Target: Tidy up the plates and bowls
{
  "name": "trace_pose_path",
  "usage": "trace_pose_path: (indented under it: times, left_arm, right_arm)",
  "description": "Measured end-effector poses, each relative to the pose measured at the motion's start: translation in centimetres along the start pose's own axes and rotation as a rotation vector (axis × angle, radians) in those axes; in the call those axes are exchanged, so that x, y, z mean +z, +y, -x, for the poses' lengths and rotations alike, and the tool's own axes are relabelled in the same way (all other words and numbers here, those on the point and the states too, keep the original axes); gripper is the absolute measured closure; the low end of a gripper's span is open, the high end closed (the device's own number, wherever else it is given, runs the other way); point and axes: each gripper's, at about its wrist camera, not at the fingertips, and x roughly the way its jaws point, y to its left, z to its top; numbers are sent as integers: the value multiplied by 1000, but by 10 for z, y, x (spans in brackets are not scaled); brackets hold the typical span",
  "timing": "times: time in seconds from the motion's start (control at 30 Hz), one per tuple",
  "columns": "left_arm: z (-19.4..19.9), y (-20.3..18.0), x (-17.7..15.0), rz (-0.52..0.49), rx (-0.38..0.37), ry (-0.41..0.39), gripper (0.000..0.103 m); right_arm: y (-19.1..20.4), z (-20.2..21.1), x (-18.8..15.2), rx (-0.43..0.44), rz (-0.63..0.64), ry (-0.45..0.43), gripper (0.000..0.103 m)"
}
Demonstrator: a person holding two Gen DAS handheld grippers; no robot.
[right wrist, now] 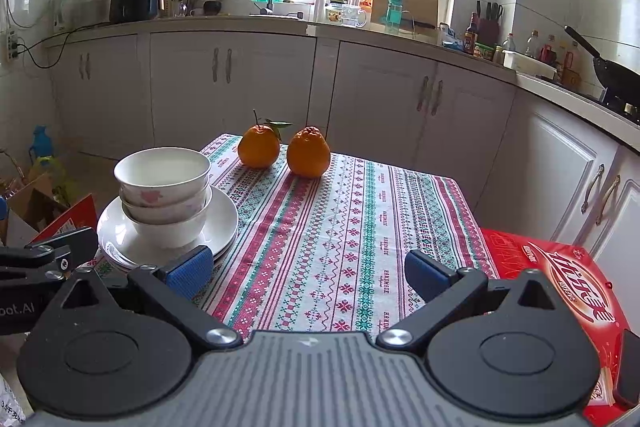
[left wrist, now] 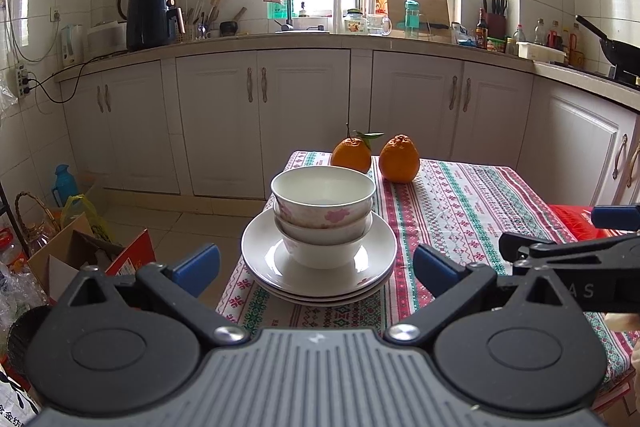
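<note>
Bowls (left wrist: 323, 213) nested on plates (left wrist: 319, 261); lower plates mostly hidden.

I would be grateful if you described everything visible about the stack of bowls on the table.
The stack of bowls is three white, glossy bowls, ceramic by the look, nested upright one inside another. Pink flower prints mark the outer walls of the upper two. The top bowl looks empty inside. The bottom bowl's foot rests in the middle of the stacked white plates, near the left edge of the patterned tablecloth. Neither gripper touches it.
</note>
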Motion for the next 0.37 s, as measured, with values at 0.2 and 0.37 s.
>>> trace_pose_path:
  times: [0.2,0.37]
  left_arm:
    - [1,-1,0,-1,2,-3,1]
    - [1,-2,2,-6,14,-3,1]
  right_arm:
    - [0,1,1,-2,0,-2,0]
    - [-1,1,2,-2,-1,-3,0]
